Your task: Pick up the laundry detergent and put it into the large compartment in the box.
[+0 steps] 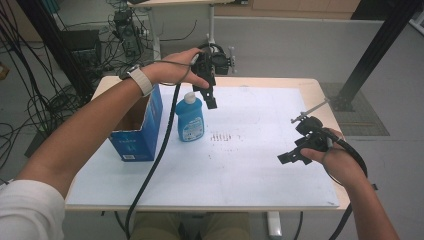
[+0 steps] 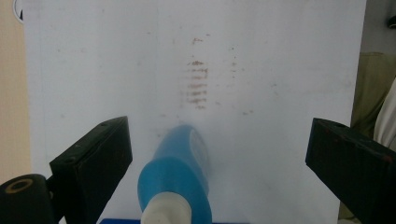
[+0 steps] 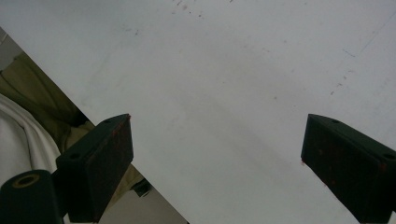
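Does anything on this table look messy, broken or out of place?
Only one thing: a patch of brownish smudged marks stains the white sheet covering the table, near its middle. The blue plastic bottle with a white cap stands upright beside the open blue cardboard box. No spill shows.

Even, soft light is seen across the high view, and only faint shadows are cast on the white counter [image 1: 260, 165]. Its corners are bent by wide-angle distortion. In the left gripper view the bottle [image 2: 175, 179] is blurred and out of focus. No glare is seen.
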`<state>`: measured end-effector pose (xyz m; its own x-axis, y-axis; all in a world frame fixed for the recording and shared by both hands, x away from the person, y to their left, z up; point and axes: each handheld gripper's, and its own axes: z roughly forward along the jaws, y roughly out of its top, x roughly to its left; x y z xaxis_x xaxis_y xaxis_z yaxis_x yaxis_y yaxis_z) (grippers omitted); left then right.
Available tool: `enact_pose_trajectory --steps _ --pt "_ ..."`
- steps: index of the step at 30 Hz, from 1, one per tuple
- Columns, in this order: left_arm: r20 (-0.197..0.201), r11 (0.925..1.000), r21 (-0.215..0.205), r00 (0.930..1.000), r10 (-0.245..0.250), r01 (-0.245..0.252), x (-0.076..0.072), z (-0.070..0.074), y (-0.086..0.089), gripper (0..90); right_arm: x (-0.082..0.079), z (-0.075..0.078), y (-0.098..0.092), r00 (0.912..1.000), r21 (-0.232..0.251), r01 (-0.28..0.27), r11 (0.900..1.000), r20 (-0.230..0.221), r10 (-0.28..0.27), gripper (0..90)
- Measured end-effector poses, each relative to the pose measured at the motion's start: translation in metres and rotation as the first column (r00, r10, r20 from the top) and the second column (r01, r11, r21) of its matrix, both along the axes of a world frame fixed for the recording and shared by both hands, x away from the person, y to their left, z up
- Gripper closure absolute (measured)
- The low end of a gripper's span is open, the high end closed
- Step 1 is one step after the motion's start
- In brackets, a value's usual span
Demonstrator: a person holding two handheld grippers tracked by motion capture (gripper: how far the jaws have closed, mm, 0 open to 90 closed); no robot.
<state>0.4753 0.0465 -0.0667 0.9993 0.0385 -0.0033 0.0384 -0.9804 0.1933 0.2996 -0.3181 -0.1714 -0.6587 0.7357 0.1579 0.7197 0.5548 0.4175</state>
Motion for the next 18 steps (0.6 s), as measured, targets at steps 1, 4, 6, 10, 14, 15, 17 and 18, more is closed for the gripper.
enact_pose_trajectory --steps 1,4,6,10,14,15,17,18 --pt "0.0 1.0 0.0 1.0 0.0 0.0 0.0 0.0 0.0 7.5 0.0 0.0 0.0 1.0 0.0 0.0 1.0 0.0 0.0 8.9" --pt "0.001 1.0 0.002 1.0 -0.003 0.003 0.0003 0.0003 0.0001 7.5 0.0005 0.0007 -0.0002 1.0 0.001 0.003 1.0 0.0 -0.003 8.9" --pt "0.002 1.0 0.001 1.0 -0.001 0.001 0.0002 0.0002 0.0004 7.5 0.0008 0.0008 -0.0002 1.0 0.0 0.0 1.0 0.002 0.0 8.9" --pt "0.001 1.0 0.0 1.0 -0.001 0.001 0.0001 0.0003 0.0005 7.5 0.0009 0.0006 0.0003 1.0 0.001 -0.002 1.0 0.003 0.002 8.9" --pt "0.0 1.0 0.002 1.0 -0.001 0.001 0.0006 0.0004 0.0006 7.5 0.0004 0.0001 0.0003 1.0 -0.002 -0.002 1.0 0.003 0.002 8.9" --pt "0.001 1.0 -0.001 1.0 0.0 0.0 0.0003 -0.0001 0.0011 7.5 0.0003 0.0001 0.0002 1.0 -0.001 -0.001 1.0 0.002 0.001 8.9" --pt "0.001 1.0 -0.001 1.0 -0.001 0.001 0.0005 0.0003 0.0011 7.5 0.0001 0.0004 0.0002 1.0 -0.002 0.0 1.0 0.001 0.0 8.9" --pt "0.001 1.0 -0.001 1.0 -0.001 0.001 0.0004 0.0004 0.001 7.5 0.0001 0.0005 0.0001 1.0 -0.002 0.0 1.0 0.001 0.0 8.9"
